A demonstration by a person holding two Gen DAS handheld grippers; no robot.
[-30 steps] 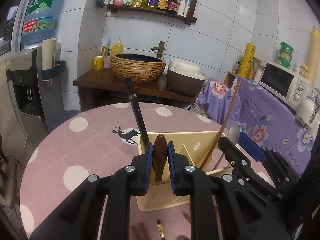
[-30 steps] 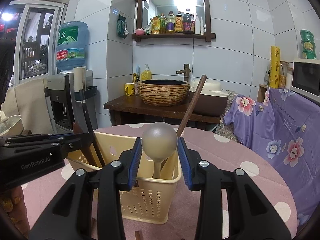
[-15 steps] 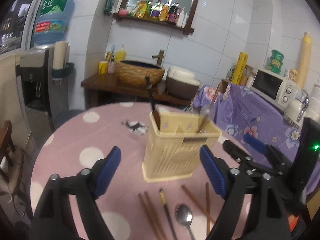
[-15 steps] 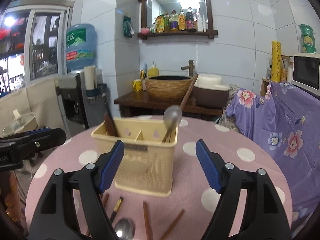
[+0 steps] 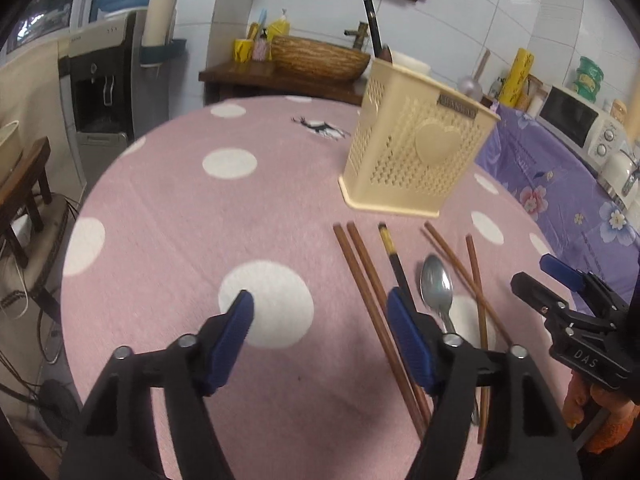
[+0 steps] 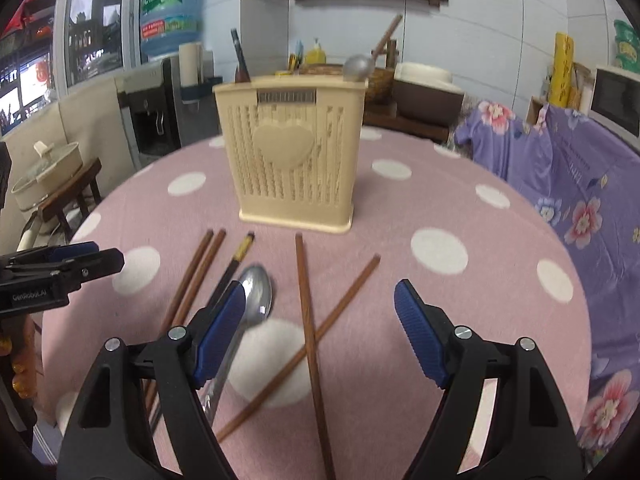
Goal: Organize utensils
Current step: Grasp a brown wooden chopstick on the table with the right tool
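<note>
A cream perforated utensil caddy (image 5: 416,152) (image 6: 296,152) stands upright on the table. A black handle (image 6: 239,56), a metal spoon (image 6: 359,67) and a wooden stick (image 6: 386,36) poke out of it. In front of it lie a metal spoon (image 5: 437,284) (image 6: 258,292), a pair of brown chopsticks (image 5: 360,272) (image 6: 196,272), a black chopstick with a yellow end (image 5: 390,244) (image 6: 240,252) and two crossed brown chopsticks (image 6: 306,300). My left gripper (image 5: 320,300) hovers left of these, its jaws closing with nothing between them. My right gripper (image 6: 320,288) is open above the crossed chopsticks.
The round table wears a pink cloth with white dots (image 5: 180,200). A purple floral cover (image 6: 560,168) drapes the counter on the right. A water dispenser (image 5: 100,80) and a low stool with a lidded pot (image 6: 60,176) stand off the left edge.
Both grippers let go of the utensils they held in the caddy, opened wide, and drew back and down. They now hang over the loose utensils on the table.
</note>
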